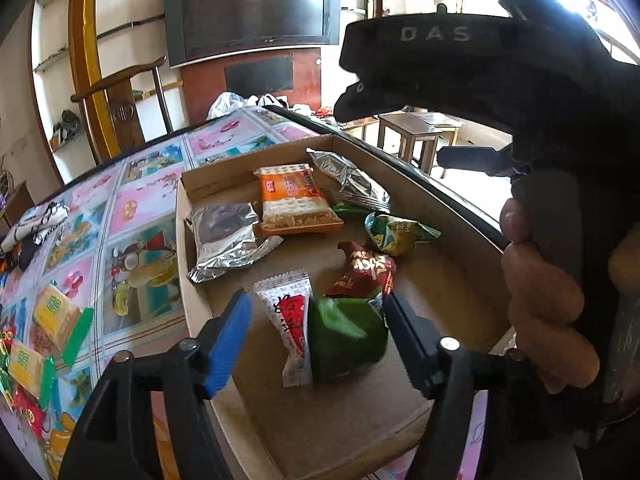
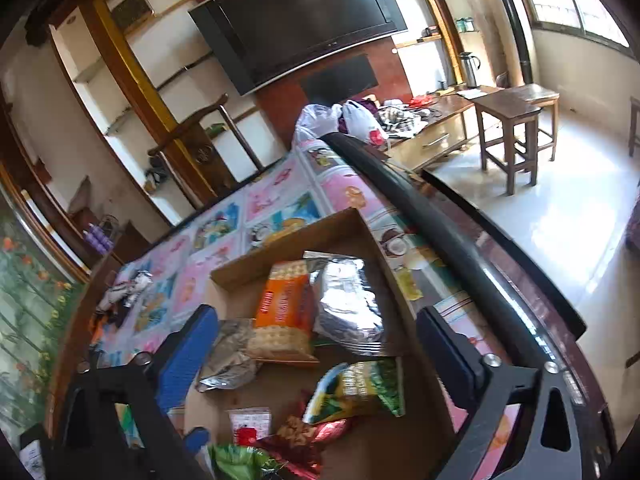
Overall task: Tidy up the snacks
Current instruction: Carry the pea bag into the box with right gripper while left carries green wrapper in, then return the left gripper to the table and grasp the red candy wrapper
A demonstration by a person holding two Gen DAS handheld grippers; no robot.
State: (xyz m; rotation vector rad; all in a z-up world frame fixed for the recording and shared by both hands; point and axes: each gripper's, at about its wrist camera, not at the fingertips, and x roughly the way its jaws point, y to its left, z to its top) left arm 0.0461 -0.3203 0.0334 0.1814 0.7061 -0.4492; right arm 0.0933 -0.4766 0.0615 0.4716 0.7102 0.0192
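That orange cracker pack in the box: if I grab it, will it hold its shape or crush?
The orange cracker pack lies flat and blocky, so it probably stays stiff when lifted. Stacked crackers show through its clear end, so a hard squeeze would likely break them. The glossy film may slip; it overlaps the silver pouch, which could shift with it.

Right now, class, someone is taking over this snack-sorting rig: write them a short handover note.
Left hand-held gripper: open, green packet lies loose between its fingers, in the cardboard box.
Right hand-held gripper: open, empty, above the box.
Done: orange biscuit pack, two silver packs, and some small packets are boxed.
Left: yellow and red snacks on the tablecloth beside the box.
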